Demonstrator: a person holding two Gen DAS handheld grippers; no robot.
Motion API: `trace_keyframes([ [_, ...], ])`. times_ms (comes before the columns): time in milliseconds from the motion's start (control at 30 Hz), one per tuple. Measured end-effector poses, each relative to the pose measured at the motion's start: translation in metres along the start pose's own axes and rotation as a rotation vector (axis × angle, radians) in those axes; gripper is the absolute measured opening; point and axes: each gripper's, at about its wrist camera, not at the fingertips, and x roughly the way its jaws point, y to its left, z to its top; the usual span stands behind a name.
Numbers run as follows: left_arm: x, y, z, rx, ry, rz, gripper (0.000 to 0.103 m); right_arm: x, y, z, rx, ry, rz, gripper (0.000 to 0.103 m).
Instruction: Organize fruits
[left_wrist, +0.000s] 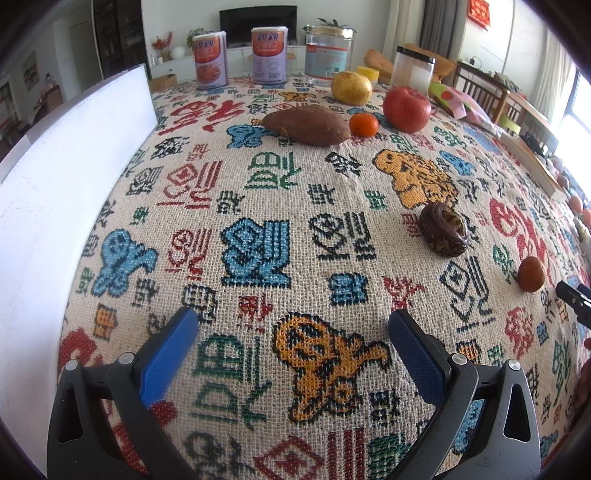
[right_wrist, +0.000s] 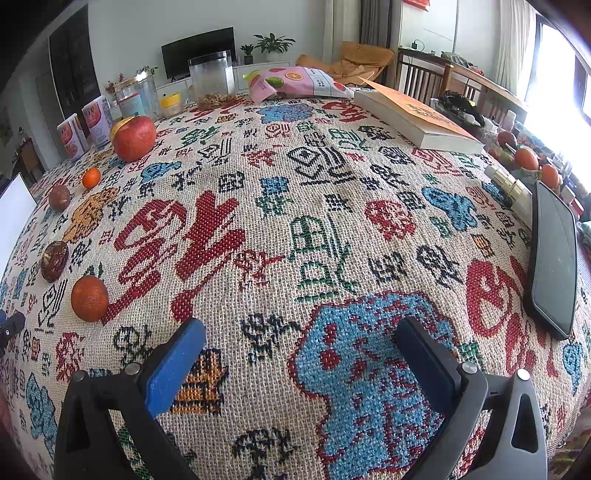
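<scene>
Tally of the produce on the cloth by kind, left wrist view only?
Sweet potato: 1
Yellow pear: 1
Red apple: 1
Small oranges: 2
Dark brown wrinkled fruit: 1
Total: 6

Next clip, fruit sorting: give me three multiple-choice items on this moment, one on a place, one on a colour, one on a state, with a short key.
1. Where is the small orange nearest the right gripper in the right wrist view?
A. to its left
B. on the book
C. between its fingers

2. What colour is the apple?
A. green
B. red
C. purple

3. How is the left gripper?
A. shut on the sweet potato
B. shut on nothing
C. open, holding nothing

Key: 1 A, the small orange lies on the tablecloth at that view's left edge. 2 B, its skin is red. 3 C, the blue pads stand apart over bare cloth, far from the sweet potato.
</scene>
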Motion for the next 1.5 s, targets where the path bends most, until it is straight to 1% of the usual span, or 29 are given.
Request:
trace_keyframes([
  [33, 0.000, 0.003, 0.011, -0.028, 0.002, -0.033, 0.101, 0.000, 0.000, 0.000, 0.000, -0.001, 0.000, 0.103],
  [133, -0.001, 0.015, 0.058, -0.151, -0.034, -0.091, 0.101, 0.000, 0.000, 0.000, 0.000, -0.001, 0.000, 0.103],
  [200, 0.007, 0.017, 0.092, -0.211, -0.043, -0.142, 0.101, 0.000, 0.000, 0.000, -0.001, -0.001, 0.000, 0.103],
  [233, 0.014, 0.017, 0.107, -0.231, -0.037, -0.154, 0.101, 0.000, 0.000, 0.000, 0.000, -0.001, 0.000, 0.103],
  [333, 0.048, 0.012, 0.144, -0.275, 0.021, -0.142, 0.100, 0.000, 0.000, 0.000, 0.000, -0.001, 0.001, 0.103],
  [400, 0.073, 0.007, 0.157, -0.292, 0.090, -0.117, 0.099, 0.000, 0.000, 0.000, 0.000, -0.001, 0.001, 0.103],
  [433, 0.084, 0.007, 0.159, -0.310, 0.124, -0.097, 0.096, 0.000, 0.000, 0.000, 0.000, -0.001, 0.001, 0.103],
  [500, 0.099, 0.009, 0.157, -0.356, 0.172, -0.071, 0.074, 0.000, 0.000, 0.000, -0.001, -0.001, 0.001, 0.103],
  [533, 0.097, 0.008, 0.156, -0.350, 0.143, -0.052, 0.073, 0.000, 0.000, 0.000, -0.001, -0.001, 0.001, 0.103],
  [567, 0.094, 0.006, 0.154, -0.339, 0.134, -0.065, 0.062, 0.000, 0.000, 0.000, 0.000, -0.001, 0.002, 0.103],
  [600, 0.095, 0.004, 0.153, -0.324, 0.153, -0.087, 0.053, 0.000, 0.000, 0.000, -0.001, -0.001, 0.001, 0.103],
  [633, 0.095, 0.002, 0.151, -0.296, 0.163, -0.096, 0.049, 0.000, 0.000, 0.000, -0.001, 0.000, 0.001, 0.103],
  [700, 0.091, -0.004, 0.148, -0.211, 0.147, -0.072, 0.041, 0.000, 0.001, 0.000, -0.001, -0.001, 0.002, 0.103],
  [733, 0.089, -0.005, 0.147, -0.171, 0.141, -0.060, 0.040, 0.000, 0.001, 0.000, -0.001, 0.000, 0.001, 0.103],
  [800, 0.085, -0.004, 0.145, -0.126, 0.139, -0.047, 0.040, 0.000, 0.001, 0.000, -0.001, 0.000, 0.002, 0.103],
  [900, 0.076, 0.004, 0.138, -0.100, 0.147, -0.066, 0.039, 0.000, 0.001, 0.000, -0.001, 0.000, 0.002, 0.103],
  [1033, 0.051, 0.015, 0.121, -0.042, 0.160, -0.086, 0.039, 0.000, 0.001, 0.000, -0.001, 0.000, 0.001, 0.103],
  [1133, 0.027, 0.017, 0.099, 0.033, 0.186, -0.115, 0.039, 0.000, 0.001, 0.000, -0.001, 0.000, 0.002, 0.103],
  [1233, 0.003, 0.011, 0.069, 0.138, 0.224, -0.139, 0.039, 0.000, 0.001, 0.000, -0.001, -0.001, 0.002, 0.103],
  [1367, -0.017, -0.004, 0.031, 0.283, 0.263, -0.146, 0.039, 0.000, 0.001, 0.000, -0.001, -0.001, 0.002, 0.103],
  [1433, -0.021, -0.012, 0.015, 0.332, 0.267, -0.145, 0.039, 0.000, 0.001, 0.000, -0.001, -0.001, 0.003, 0.103],
  [1500, -0.024, -0.018, 0.005, 0.354, 0.237, -0.127, 0.040, 0.000, 0.001, 0.000, -0.001, -0.001, 0.003, 0.103],
])
